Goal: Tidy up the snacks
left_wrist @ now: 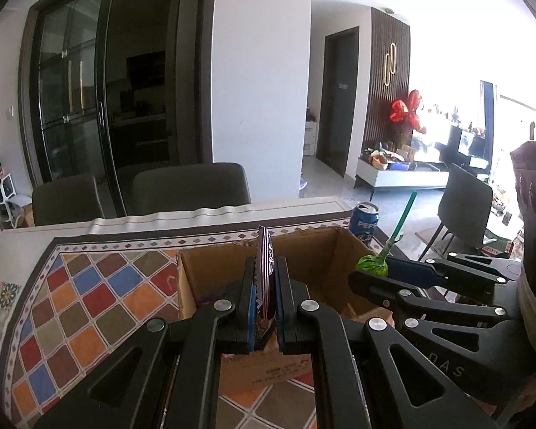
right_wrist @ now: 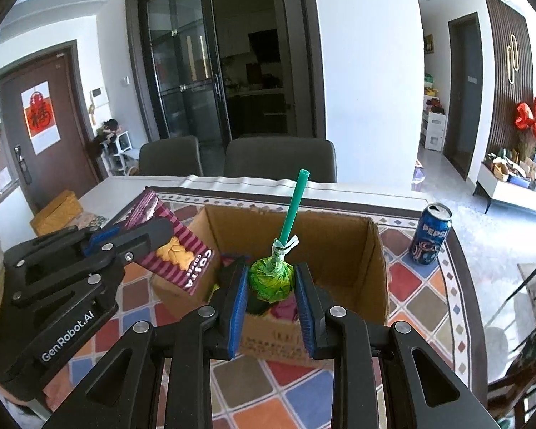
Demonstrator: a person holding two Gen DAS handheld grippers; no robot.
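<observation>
Both snacks are up in the air over the cardboard box (right_wrist: 371,271) in the middle of the frame, and the lollipop (right_wrist: 271,279) looks the likelier one to get away: the right gripper (right_wrist: 272,286) squeezes only its round green wrapped head, so the long teal stick standing up toward the top of the frame could lever it round or let it slide out if the hand swings quickly. It sits right between the two blue pads, pinched from either side, near their tips. The left gripper (left_wrist: 266,286) is clamped tight on the striped biscuit packet (left_wrist: 264,275), which stands edge-on between its fingers in the centre of that view; from the right-hand camera the same packet juts out at centre left, its free end hanging over the box's near left corner. A thin packet held by one edge may flop or twist, I'd guess. The open cola can (right_wrist: 428,234) stands at right on the patterned tablecloth (right_wrist: 411,296), just beyond the box, and a wide sweep could knock it over.
</observation>
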